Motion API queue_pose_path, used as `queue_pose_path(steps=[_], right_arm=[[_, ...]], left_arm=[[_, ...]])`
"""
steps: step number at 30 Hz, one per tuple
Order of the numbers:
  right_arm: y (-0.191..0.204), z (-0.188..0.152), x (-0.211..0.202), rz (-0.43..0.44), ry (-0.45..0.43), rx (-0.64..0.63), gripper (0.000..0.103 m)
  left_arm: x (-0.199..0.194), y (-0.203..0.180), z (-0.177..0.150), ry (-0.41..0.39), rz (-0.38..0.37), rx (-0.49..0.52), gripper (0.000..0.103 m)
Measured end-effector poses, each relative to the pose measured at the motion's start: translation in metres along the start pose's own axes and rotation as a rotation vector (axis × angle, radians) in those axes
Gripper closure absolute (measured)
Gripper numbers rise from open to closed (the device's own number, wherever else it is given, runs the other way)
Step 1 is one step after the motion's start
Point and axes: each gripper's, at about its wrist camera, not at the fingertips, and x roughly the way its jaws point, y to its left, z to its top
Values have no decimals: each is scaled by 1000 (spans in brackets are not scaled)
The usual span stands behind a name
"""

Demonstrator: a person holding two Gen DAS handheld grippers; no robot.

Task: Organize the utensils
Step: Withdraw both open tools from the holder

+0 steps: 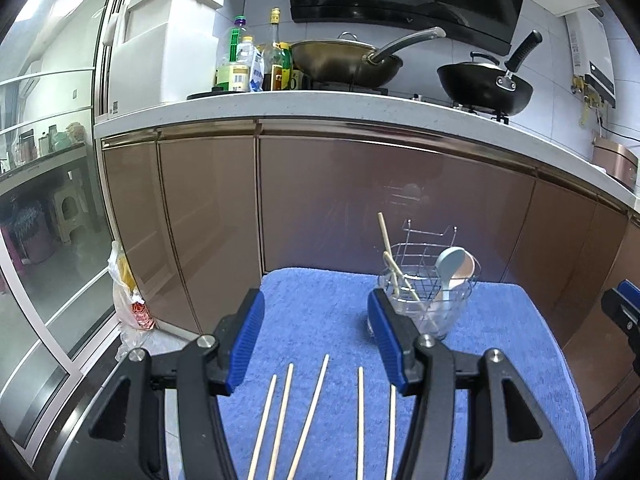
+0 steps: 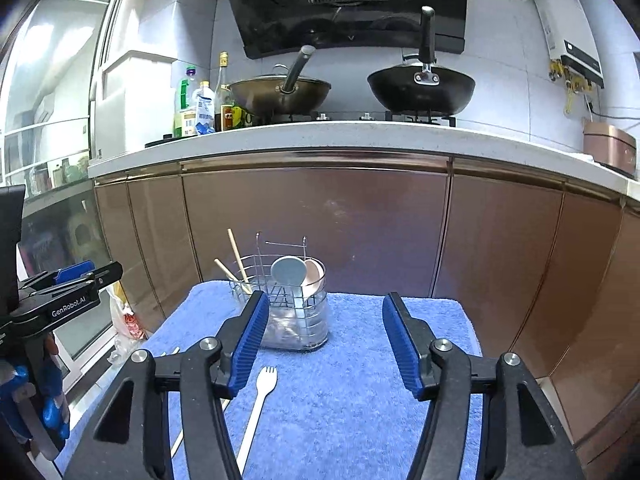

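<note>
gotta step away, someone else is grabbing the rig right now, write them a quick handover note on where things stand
Left gripper: open, empty, above the loose chopsticks.
Right gripper: open, empty, above the white fork.
Wire utensil holder stands at the far end of the blue towel.
Done: two chopsticks, a blue spoon and a pink spoon are in the holder.
Left: five chopsticks and the fork lie flat on the towel and need to go in.
</note>
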Motion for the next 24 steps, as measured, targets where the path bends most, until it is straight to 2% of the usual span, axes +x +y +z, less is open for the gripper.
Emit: queue_pose_path(steps=[6, 18, 24], right_arm=[[5, 0, -5, 28, 6, -4, 45], [10, -9, 15, 83, 72, -5, 46], [12, -17, 24, 102, 92, 8, 46]], left_arm=[[-3, 9, -5, 15, 6, 9, 51], [10, 29, -15, 90, -11, -12, 51], [8, 35, -19, 91, -3, -30, 51]])
